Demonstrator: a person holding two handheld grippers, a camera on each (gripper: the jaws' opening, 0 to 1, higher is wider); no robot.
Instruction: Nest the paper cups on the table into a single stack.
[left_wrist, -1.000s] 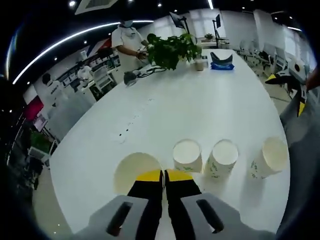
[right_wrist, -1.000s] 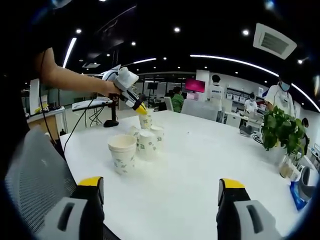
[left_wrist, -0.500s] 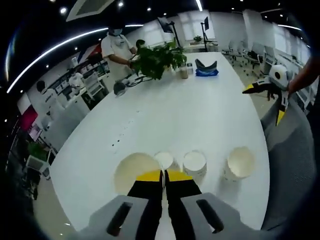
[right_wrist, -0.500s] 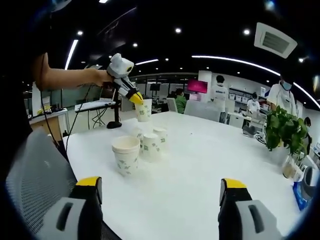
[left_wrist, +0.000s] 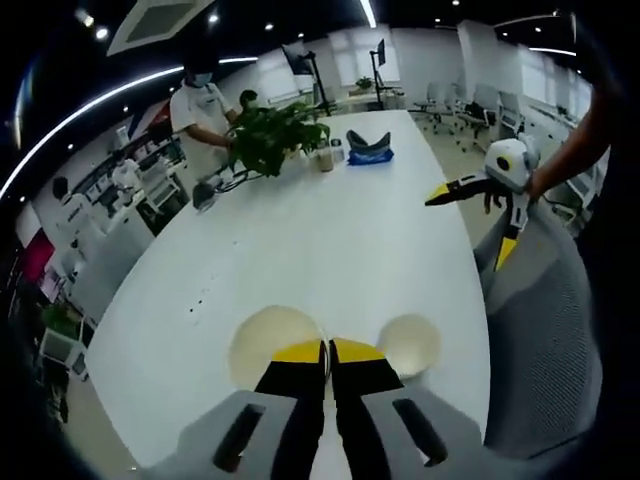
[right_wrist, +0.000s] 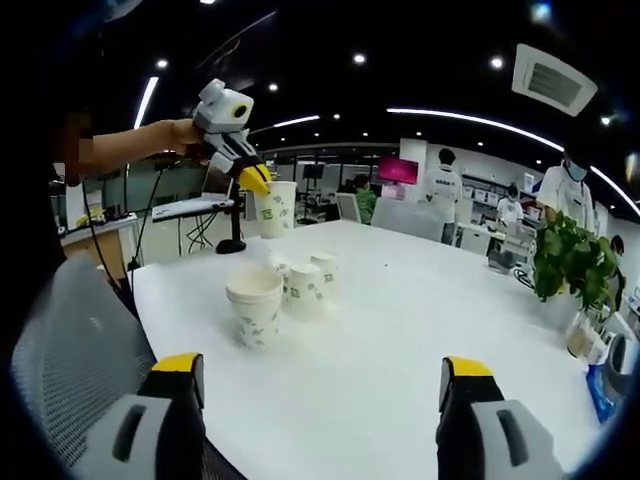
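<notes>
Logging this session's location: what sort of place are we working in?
Most likely an open-plan office: a long white conference table, grey mesh office chairs, a leafy green potted plant, and people at desks behind.

L claw (left_wrist: 327, 352) clamped, raised; R claw (right_wrist: 320, 375) jaws wide.

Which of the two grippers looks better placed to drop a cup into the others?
Probably the left gripper: its jaws are shut on a cup held above the cups on the table. The right gripper is open, off to the side.
</notes>
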